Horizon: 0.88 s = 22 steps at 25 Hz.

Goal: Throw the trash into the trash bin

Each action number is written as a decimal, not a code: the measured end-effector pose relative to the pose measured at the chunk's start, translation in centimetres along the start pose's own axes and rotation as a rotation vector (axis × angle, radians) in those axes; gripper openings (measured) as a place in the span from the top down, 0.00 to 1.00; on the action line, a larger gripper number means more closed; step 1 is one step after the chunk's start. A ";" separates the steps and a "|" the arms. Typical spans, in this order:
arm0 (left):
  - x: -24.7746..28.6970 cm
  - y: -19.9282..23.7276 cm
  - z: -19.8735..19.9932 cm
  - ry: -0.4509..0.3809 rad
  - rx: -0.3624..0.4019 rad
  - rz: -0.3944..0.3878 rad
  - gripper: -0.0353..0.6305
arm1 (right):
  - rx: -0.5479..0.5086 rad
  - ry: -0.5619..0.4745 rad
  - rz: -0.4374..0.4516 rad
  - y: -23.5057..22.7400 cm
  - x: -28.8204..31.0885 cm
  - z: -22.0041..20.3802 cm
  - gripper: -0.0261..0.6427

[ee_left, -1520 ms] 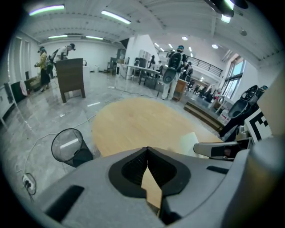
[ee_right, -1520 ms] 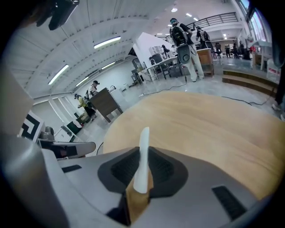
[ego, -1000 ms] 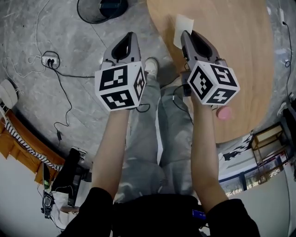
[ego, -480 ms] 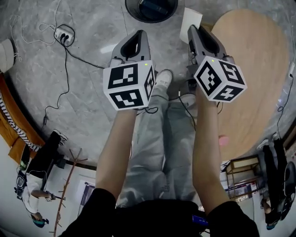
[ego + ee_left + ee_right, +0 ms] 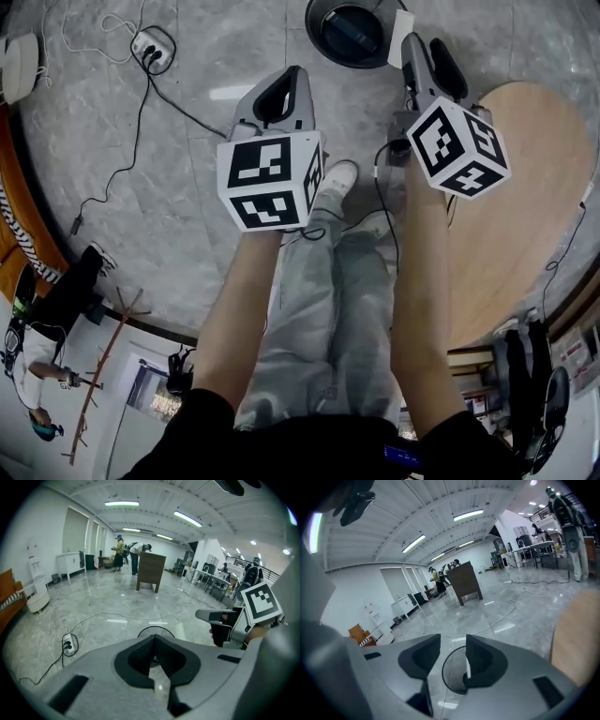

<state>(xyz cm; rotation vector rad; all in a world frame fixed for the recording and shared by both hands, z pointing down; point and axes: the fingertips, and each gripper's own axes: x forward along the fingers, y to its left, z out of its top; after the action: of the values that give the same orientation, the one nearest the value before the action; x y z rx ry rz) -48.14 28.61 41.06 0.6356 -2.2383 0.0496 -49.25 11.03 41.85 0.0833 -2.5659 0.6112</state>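
Observation:
A black round trash bin stands on the grey floor at the top of the head view. My right gripper reaches over the bin's right rim, and a white sheet of paper sticks out at its tip. In the right gripper view the jaws of the right gripper have just been opening and stand apart. A thin white edge of the paper lies against the right jaw, with the bin below the gap. My left gripper, seen also in its own view, is shut and empty, to the left of the bin.
A round wooden table fills the right side. A power strip with cables lies on the floor at upper left. The person's legs and a shoe are between the arms. A brown cabinet stands far off.
Both grippers have swung away from the table toward the bin, which now lies under the right gripper's tip. The table has slid off to the right. The paper is still at the right gripper's tip.

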 end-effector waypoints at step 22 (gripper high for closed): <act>0.1 -15.0 -3.6 0.081 0.170 -0.236 0.94 | 0.091 0.080 -0.151 -8.1 -14.4 -6.3 0.93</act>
<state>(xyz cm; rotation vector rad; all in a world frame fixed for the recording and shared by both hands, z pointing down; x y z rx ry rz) -38.84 16.33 41.12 0.9691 -2.0816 0.1447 -32.40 5.68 43.06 0.2751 -2.4283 0.6598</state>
